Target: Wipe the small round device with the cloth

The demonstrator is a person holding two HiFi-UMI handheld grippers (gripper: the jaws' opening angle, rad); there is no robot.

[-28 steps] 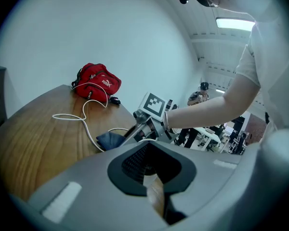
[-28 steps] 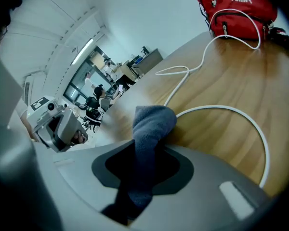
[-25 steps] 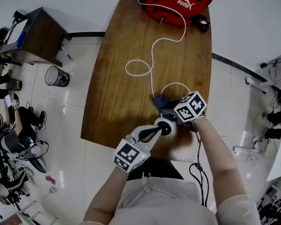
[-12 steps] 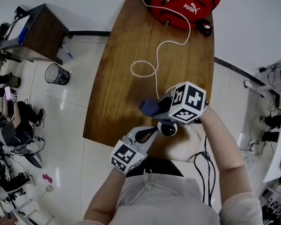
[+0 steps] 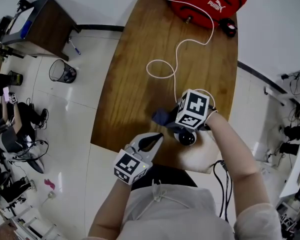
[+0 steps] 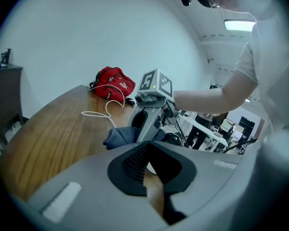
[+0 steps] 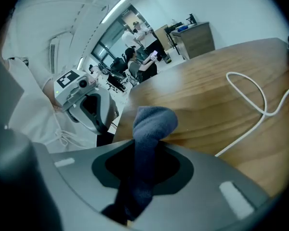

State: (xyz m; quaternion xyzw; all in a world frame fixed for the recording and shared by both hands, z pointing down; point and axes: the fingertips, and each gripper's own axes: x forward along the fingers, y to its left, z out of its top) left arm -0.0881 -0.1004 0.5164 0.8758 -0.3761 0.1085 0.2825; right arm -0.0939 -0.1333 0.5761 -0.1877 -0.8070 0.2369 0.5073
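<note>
Cloth in right gripper's jaws — device nearby

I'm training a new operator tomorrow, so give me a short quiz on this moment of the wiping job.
1. Fill in: the white cable runs up the table toward the red ___.
2. True or false: the right gripper is clamped on the blue cloth.
3. What is between the jaws of the left gripper? A) the cloth B) the cable C) nothing

Key: 1 bag; 2 true; 3 C.
</note>
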